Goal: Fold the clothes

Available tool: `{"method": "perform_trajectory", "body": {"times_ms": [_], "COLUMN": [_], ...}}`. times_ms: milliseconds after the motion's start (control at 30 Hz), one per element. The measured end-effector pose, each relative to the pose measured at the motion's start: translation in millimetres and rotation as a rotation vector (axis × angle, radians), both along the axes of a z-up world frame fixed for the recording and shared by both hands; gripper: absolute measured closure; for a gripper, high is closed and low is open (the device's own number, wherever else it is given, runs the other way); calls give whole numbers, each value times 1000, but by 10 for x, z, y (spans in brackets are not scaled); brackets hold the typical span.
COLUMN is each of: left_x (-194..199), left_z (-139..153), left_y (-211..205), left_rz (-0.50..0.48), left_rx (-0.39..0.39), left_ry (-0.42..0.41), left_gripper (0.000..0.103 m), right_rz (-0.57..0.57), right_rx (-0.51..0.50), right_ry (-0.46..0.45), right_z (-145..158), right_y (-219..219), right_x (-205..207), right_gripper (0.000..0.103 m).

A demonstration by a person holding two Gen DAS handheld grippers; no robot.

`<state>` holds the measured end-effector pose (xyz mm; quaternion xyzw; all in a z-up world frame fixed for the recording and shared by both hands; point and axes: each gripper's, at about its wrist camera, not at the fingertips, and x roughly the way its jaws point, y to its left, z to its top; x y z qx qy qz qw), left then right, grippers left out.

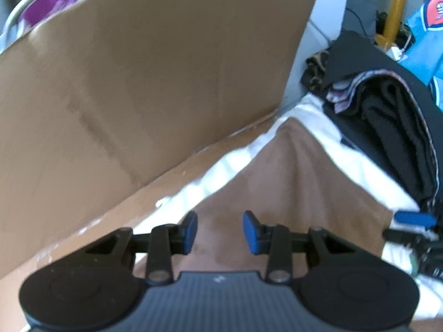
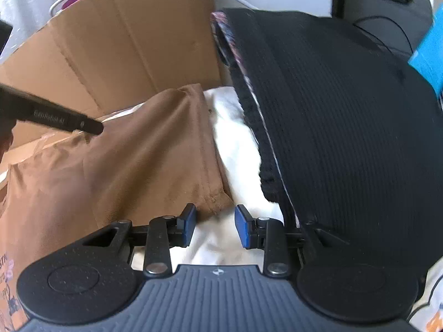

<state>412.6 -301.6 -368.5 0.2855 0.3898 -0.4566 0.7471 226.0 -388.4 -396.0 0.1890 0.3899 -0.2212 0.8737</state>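
Observation:
A brown garment (image 1: 290, 182) lies spread on white cloth (image 1: 357, 163). In the left wrist view my left gripper (image 1: 220, 232) hovers over it, blue pads apart, with only flat cloth showing in the gap. In the right wrist view the brown garment (image 2: 133, 160) bulges up toward the box, and its near hemmed corner (image 2: 217, 207) ends just ahead of my right gripper (image 2: 216, 227). That gripper stands open and its pads (image 2: 189, 225) do not press the cloth. The left gripper's black finger (image 2: 63, 120) reaches in from the left onto the brown cloth. The right gripper's blue pad (image 1: 412, 219) shows at the left view's right edge.
A large cardboard box (image 1: 155, 77) stands close behind the garment. To the right lies a pile of dark clothes (image 1: 387, 116), topped by a black knit piece (image 2: 346, 127) with a patterned cloth edge (image 2: 221, 25). A blue item (image 2: 429, 61) and a yellow pole (image 1: 396, 5) sit farther back.

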Motion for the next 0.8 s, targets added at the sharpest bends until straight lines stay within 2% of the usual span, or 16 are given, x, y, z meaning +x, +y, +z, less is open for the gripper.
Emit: {"method": "perform_trajectory", "body": {"times_ms": [267,333,400,500,567,667,800], "left_x": [28,20,-3,-61,-107,-121,-73], "left_z": [85,36,-31,-112,-146,-213,-265], "left_y": [-620,-777,-902,-1057,-1129,-1235,-1338], "left_rz": [-73,-94,-106,-132,-154,-161,-145], "left_rx": [-10,-19,-3,7,19,56,85], "left_ry": [2,31,40,59,60,86,106], "left_gripper": [64,64,64,64,64,66,73], "right_rz": [-126,-167,-176,-188,-204,-209,-202], "right_rx": [187,258,275,306,343,371,360], "right_ry": [-95,-105,-117,-136,-146,-160,-175], "right_z": [-78,-119,-134,-171,-194,-200,-158], "right_y": [-198,-246,-273,-299,-358,-411,-419], "right_x": [-146,-170,-174,-229,-257,-298,-368], "right_gripper": [65,65,65,74,91,99,100]}}
